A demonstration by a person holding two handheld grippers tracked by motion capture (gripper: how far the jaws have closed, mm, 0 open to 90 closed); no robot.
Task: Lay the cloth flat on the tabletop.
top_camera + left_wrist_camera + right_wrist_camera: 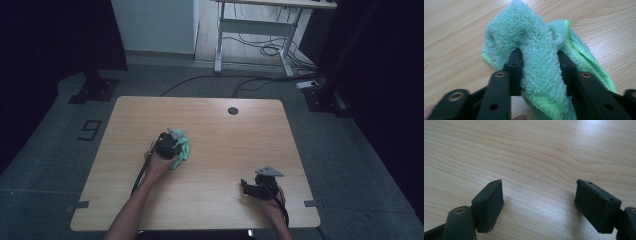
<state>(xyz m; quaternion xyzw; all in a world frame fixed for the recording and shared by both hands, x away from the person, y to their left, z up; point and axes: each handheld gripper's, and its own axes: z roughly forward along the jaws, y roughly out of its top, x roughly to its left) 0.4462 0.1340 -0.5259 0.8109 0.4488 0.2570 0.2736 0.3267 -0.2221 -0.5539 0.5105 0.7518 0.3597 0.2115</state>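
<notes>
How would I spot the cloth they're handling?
Find the wooden table and look left of its middle, where the left gripper has its jaws closed on a fold of the cloth. It is crumpled, fluffy and mint green with a brighter green hem, the one soft, coloured thing there.

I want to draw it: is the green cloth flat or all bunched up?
Bunched up. The green cloth sits in a crumpled heap with folds, a thick ridge pinched between the left gripper jaws.

I saw a mint-green terry cloth (pixel 536 57) with a brighter lime hem, pinched between the black jaws of my left gripper (pixel 539 65). The table (pixel 529 152) was pale wood with wavy brown grain, and my right gripper (pixel 539 197) was matte black.
</notes>
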